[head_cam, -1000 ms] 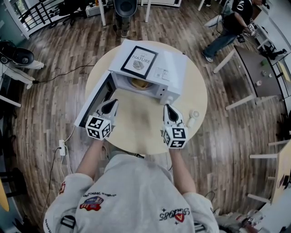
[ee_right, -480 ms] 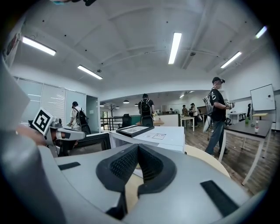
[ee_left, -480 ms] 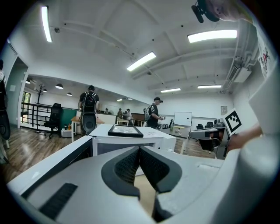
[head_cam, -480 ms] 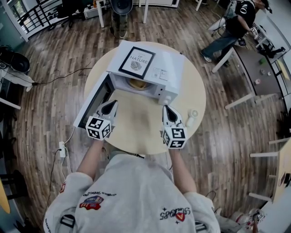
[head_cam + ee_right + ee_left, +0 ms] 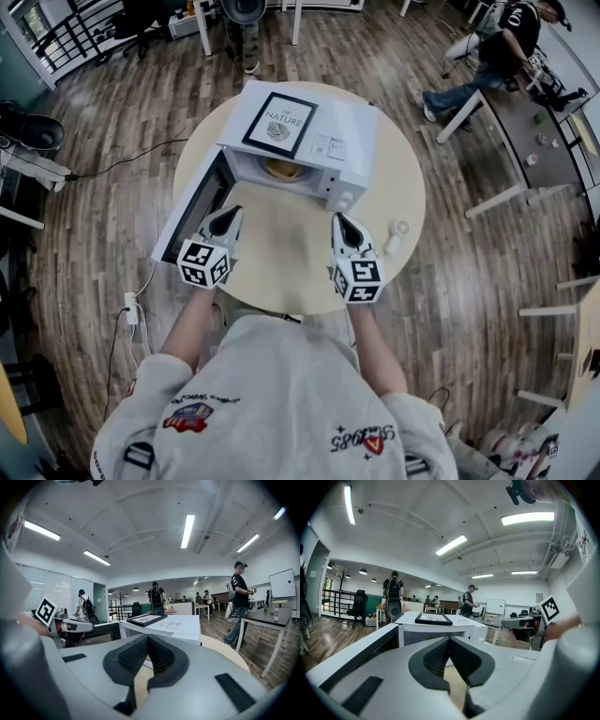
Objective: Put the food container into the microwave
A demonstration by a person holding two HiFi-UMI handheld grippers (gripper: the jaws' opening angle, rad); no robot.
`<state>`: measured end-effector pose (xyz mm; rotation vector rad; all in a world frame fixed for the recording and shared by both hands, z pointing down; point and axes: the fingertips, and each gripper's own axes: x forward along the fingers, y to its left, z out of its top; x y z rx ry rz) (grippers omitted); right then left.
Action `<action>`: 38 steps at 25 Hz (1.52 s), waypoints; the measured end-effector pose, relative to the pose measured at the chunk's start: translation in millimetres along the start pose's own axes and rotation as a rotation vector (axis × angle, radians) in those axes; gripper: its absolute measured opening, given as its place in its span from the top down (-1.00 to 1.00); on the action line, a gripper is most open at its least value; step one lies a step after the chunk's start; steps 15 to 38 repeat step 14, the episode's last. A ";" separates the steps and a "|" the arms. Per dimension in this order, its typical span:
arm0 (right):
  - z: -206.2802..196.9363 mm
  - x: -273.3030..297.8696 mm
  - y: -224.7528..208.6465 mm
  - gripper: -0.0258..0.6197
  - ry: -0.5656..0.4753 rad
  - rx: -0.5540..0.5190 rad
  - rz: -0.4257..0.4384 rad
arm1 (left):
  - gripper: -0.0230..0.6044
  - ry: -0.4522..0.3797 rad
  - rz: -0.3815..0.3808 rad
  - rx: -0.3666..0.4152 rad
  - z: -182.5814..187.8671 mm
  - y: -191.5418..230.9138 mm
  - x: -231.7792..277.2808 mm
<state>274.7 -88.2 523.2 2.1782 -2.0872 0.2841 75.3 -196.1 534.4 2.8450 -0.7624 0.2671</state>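
Seems close to finished: food container [image 5: 283, 171] already sitting inside the microwave [image 5: 333, 131] on the round desk [image 5: 281, 267], door [image 5: 192, 211] still hanging open at the left, left gripper [image 5: 231, 214] and right gripper [image 5: 339, 219] both pinched together on nothing, held above the desk just short of the opening.

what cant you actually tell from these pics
- Inside the microwave: the head view shows only a yellowish sliver under its roof. Container or turntable, cannot tell.
- Same cavity in both gripper views: mostly blocked by the shut jaws of the left gripper and right gripper.
- Small white thing on the table: too small in the head view to name.
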 end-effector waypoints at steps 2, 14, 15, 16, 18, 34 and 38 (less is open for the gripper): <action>-0.7 0.6 1.8 0.91 0.001 0.004 0.002 | 0.91 0.004 -0.002 0.001 -1.2 -0.1 1.0; 3.4 1.8 8.6 0.91 -0.001 0.004 0.012 | 0.91 0.003 -0.001 -0.001 3.3 -4.9 -0.3; 3.4 1.8 8.6 0.91 -0.001 0.004 0.012 | 0.91 0.003 -0.001 -0.001 3.3 -4.9 -0.3; 3.4 1.8 8.6 0.91 -0.001 0.004 0.012 | 0.91 0.003 -0.001 -0.001 3.3 -4.9 -0.3; 3.4 1.8 8.6 0.91 -0.001 0.004 0.012 | 0.91 0.003 -0.001 -0.001 3.3 -4.9 -0.3; 3.4 1.8 8.6 0.91 -0.001 0.004 0.012 | 0.91 0.003 -0.001 -0.001 3.3 -4.9 -0.3; 3.4 1.8 8.6 0.91 -0.001 0.004 0.012 | 0.91 0.003 -0.001 -0.001 3.3 -4.9 -0.3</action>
